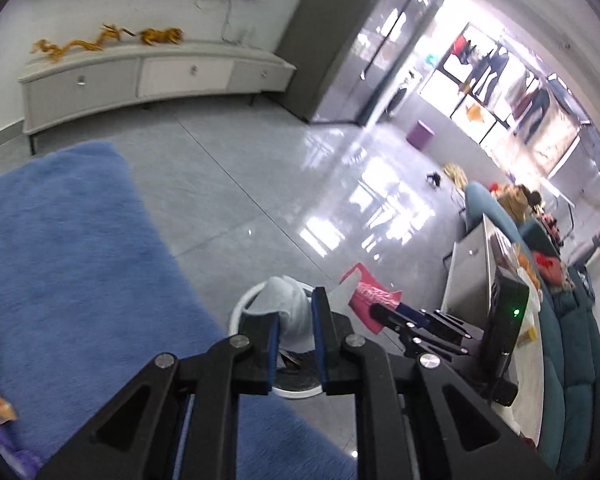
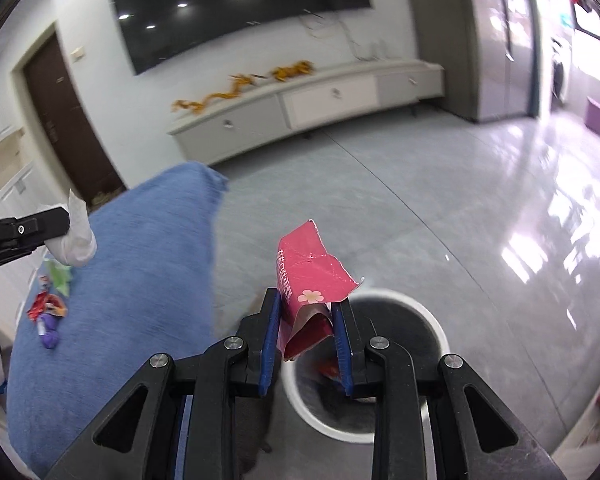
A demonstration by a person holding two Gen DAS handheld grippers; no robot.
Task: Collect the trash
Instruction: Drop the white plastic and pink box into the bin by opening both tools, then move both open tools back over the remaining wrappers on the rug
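Observation:
My left gripper point(image 1: 296, 322) is shut on a crumpled white tissue point(image 1: 290, 306) and holds it over the round white trash bin point(image 1: 240, 308). My right gripper point(image 2: 306, 312) is shut on a torn pink carton point(image 2: 308, 276) and holds it just above the bin's rim point(image 2: 436, 330). In the left wrist view the pink carton point(image 1: 366, 294) and the right gripper's fingers point(image 1: 404, 318) show to the right of the tissue. In the right wrist view the left gripper point(image 2: 66, 218) with its tissue point(image 2: 74, 240) shows at the far left. Some trash lies inside the bin.
A blue fluffy rug point(image 2: 120, 280) lies left of the bin with several wrappers point(image 2: 48, 308) on it. A white TV cabinet point(image 2: 308, 108) stands against the far wall. A teal sofa point(image 1: 568, 360) and a small table point(image 1: 472, 276) are at the right. Glossy grey floor tiles point(image 2: 440, 208) surround the bin.

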